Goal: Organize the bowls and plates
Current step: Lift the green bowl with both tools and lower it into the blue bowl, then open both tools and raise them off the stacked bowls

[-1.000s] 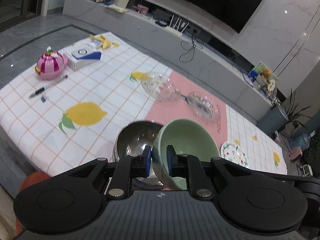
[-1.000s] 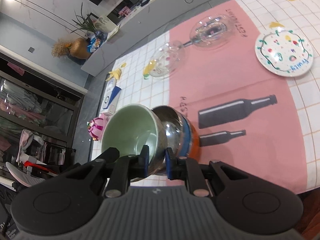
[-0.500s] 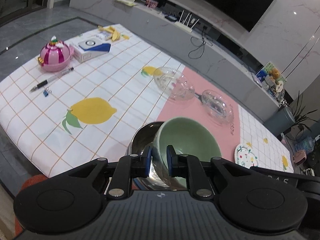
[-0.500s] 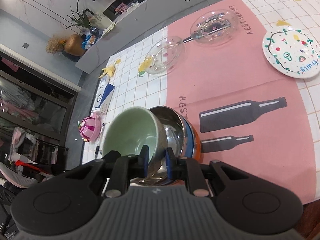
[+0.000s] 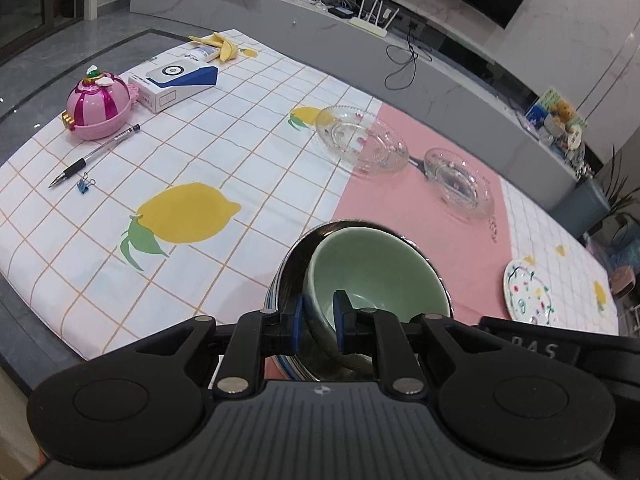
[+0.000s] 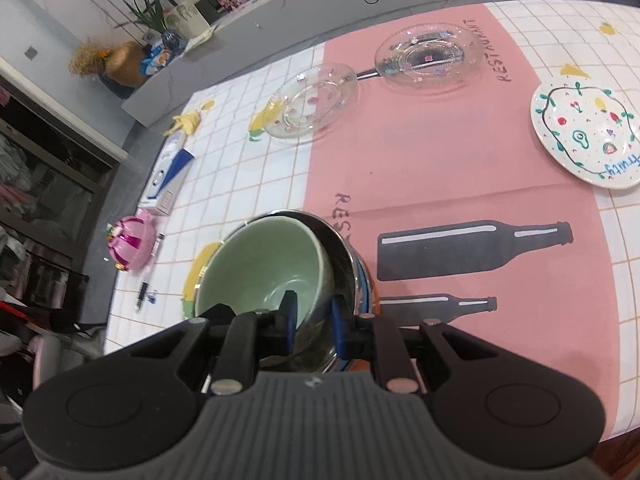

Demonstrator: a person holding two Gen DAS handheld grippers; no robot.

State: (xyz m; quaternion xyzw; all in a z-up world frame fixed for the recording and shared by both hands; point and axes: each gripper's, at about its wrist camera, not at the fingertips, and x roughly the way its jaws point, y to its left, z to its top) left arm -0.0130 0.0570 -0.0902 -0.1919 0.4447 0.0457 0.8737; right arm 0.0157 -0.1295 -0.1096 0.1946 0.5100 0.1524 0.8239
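Observation:
A green ceramic bowl (image 5: 376, 276) sits tilted inside a steel bowl (image 5: 296, 264) that tops a stack of bowls near the table's front edge. My left gripper (image 5: 317, 320) is shut on the green bowl's near rim. My right gripper (image 6: 313, 322) is shut on the same green bowl (image 6: 264, 268) at its rim, with the steel bowl (image 6: 340, 256) around it and blue and orange bowls under that. Two clear glass plates (image 5: 360, 144) (image 5: 460, 182) lie farther back. A white painted plate (image 6: 588, 132) lies at the right.
The table has a lemon-check cloth (image 5: 192, 216) and a pink placemat (image 6: 440, 176). At the far left are a pink round box (image 5: 98, 106), a white and blue carton (image 5: 174, 80), a pen (image 5: 94, 156), a blue clip (image 5: 85, 183) and a banana peel (image 5: 218, 44).
Both grippers have lowered the green bowl from beside and above the steel bowl down into it. It now rests inside the steel bowl's rim.

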